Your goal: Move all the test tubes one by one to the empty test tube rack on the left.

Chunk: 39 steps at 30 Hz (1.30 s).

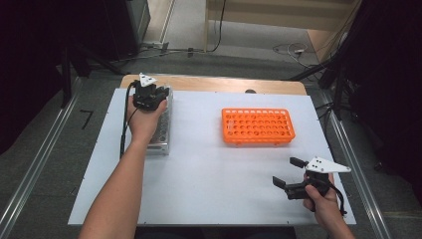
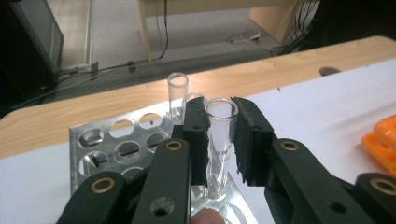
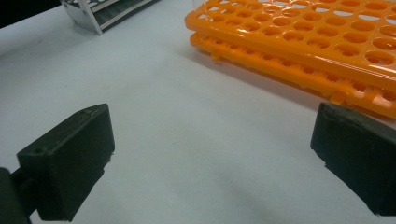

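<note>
Left gripper [image 2: 219, 140] fingers clamp a clear glass test tube [image 2: 220, 140] standing in the perforated metal rack [image 2: 100, 140] (right gripper [image 3: 210, 163] fingers spread wide, beside the orange plastic rack [image 3: 299, 42]).

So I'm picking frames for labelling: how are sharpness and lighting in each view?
High view: soft and low in detail, dark surroundings, evenly lit white table. Left gripper view: clear test tube fairly sharp, nearest parts of the left gripper blurred. Right gripper view: near fingers soft, orange rack sharper.
</note>
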Motion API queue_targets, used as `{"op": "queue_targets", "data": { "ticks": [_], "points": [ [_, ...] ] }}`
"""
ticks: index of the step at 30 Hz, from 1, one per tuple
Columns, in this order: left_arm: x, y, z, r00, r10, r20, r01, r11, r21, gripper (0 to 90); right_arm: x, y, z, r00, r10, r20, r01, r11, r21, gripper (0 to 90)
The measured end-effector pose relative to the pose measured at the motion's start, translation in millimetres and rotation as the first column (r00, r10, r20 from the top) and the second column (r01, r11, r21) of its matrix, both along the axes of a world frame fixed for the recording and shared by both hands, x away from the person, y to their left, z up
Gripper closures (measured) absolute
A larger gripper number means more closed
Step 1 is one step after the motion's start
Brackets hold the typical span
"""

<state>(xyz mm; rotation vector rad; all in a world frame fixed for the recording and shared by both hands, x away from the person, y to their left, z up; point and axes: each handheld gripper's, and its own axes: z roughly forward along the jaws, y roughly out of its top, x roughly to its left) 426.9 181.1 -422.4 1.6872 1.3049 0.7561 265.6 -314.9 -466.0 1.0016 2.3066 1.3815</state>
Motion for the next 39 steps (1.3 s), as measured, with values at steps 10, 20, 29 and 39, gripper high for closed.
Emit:
{"op": "queue_targets", "data": {
  "ticks": [10,20,29,39],
  "points": [
    [3.3,0.1,-7.3,0.9972,0.002,-0.075,-0.002,1.0,0.0,75.3,0.5,1.0,-0.7,1.0,0.001,-0.007,-0.001,1.0,0.001,0.0],
    [-6.7,7.8,-0.7,0.9953,-0.035,-0.091,0.027,0.9961,-0.083,47.8,2.6,6.7,-2.6,0.9997,0.022,-0.014,-0.022,0.9997,0.006,0.0],
    [-35.3,7.4,5.3,0.9916,-0.108,-0.071,0.097,0.984,-0.15,15.1,7.3,13.3,-0.1,0.9991,0.038,-0.017,-0.037,0.9992,0.014,0.0],
    [-70.7,-6.6,1.2,0.9796,-0.189,-0.067,0.176,0.9702,-0.166,0.0,11.9,17.7,3.3,0.9991,0.036,-0.022,-0.035,0.9993,0.013,0.0]
  ]
}}
